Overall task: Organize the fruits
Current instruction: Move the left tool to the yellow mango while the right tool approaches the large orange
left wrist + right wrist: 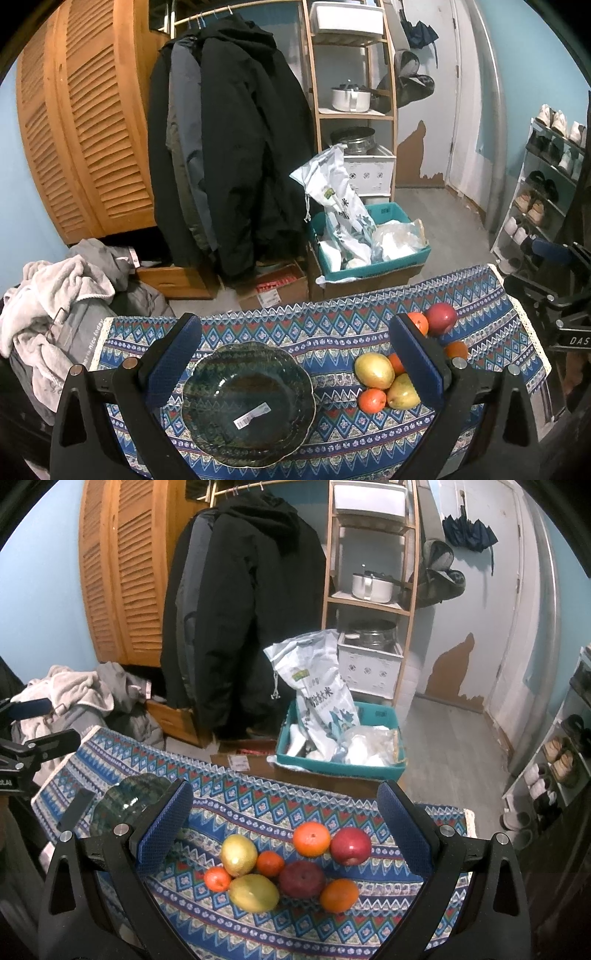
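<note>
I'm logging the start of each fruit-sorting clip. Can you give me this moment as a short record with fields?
surface: table with patterned blue cloth
bowl: dark glass bowl, empty except for a sticker
fruit: eight pieces loose on the cloth, none in the bowl
left gripper: open, above the bowl
right gripper: open, above the fruit
progress: nothing moved yet

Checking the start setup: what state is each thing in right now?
Left claw: open, empty, above the bowl.
Right claw: open, empty, above the fruit.
Glass bowl: upright, no fruit in it, sticker inside.
Fruit pile: loose on the tablecloth, outside the bowl.
</note>
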The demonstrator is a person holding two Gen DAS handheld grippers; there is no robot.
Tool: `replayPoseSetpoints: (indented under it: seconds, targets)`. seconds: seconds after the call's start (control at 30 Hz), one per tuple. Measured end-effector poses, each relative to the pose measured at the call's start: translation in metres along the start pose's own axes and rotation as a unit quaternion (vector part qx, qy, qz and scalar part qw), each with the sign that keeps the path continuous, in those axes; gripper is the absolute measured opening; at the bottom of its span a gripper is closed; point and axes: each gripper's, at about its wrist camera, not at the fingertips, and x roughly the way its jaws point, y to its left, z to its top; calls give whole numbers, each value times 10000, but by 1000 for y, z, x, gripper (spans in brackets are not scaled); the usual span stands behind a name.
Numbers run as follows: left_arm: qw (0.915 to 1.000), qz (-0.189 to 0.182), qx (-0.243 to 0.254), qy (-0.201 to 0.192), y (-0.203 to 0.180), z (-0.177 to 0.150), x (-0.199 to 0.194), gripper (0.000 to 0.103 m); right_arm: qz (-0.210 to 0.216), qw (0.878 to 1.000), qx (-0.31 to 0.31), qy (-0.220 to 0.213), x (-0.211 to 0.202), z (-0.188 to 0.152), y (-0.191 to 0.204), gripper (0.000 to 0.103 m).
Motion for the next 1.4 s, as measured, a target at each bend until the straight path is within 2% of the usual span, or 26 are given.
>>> replayPoseSetpoints:
  seconds: [0.3,0.63,0.8,1.1,1.27,1.4]
  targets:
    - [9986,-230,181,449,-13,-10,32,102,-134,9993,102,319,18,-14,-17,98]
    - [9934,-461,156,1035,-27,-23,78,102,-405,9936,159,1038,59,-45,-43,98]
    - [9895,-524,171,1333,-37,-28,103,102,-399,9897,376,1323,76,-58,-58,98]
    - [9757,-709,224,2064,-54,-42,151,102,-404,9811,607,1795,106,-80,-80,98]
    - [9703,-777,245,2279,-66,-45,168,102,-427,9751,642,2080,123,-95,-91,98]
    - [9695,-721,399,2307,-77,-46,179,102,-362,9702,695,2295,136,-106,-97,98]
